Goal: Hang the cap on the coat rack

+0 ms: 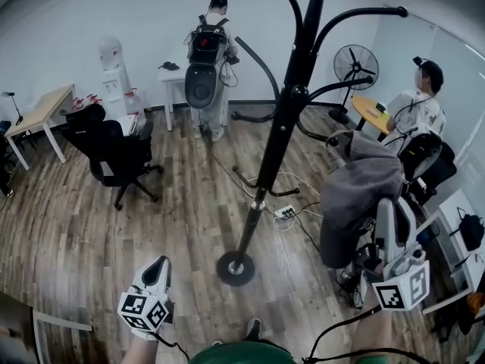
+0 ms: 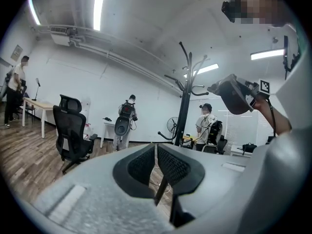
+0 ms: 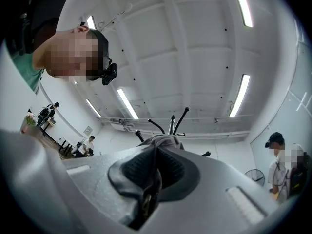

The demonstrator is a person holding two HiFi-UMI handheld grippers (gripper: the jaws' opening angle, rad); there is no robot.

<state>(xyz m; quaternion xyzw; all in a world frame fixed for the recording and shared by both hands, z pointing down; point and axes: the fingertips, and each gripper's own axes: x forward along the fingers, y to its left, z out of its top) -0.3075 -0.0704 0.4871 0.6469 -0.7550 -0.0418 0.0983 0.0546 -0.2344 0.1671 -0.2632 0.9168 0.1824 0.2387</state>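
A grey cap [image 1: 358, 192] hangs from my right gripper [image 1: 381, 212], which is shut on its fabric at the right of the head view. In the right gripper view the cap [image 3: 165, 141] bunches between the jaws, with the rack's hook tips [image 3: 171, 125] showing just beyond it. The black coat rack [image 1: 282, 120] stands in the middle on a round base [image 1: 236, 268], its curved arms spreading at the top; the cap is to the right of the pole, apart from it. My left gripper [image 1: 157, 270] is low at the left, shut and empty. From it I see the rack [image 2: 184, 112] and the cap [image 2: 235, 94].
A black office chair [image 1: 114, 154] stands left of the rack. A power strip with cables [image 1: 286, 212] lies on the wooden floor beside the pole. A standing person with a backpack [image 1: 208, 59] is behind, a seated person [image 1: 415, 108] and a fan [image 1: 356, 65] at the right.
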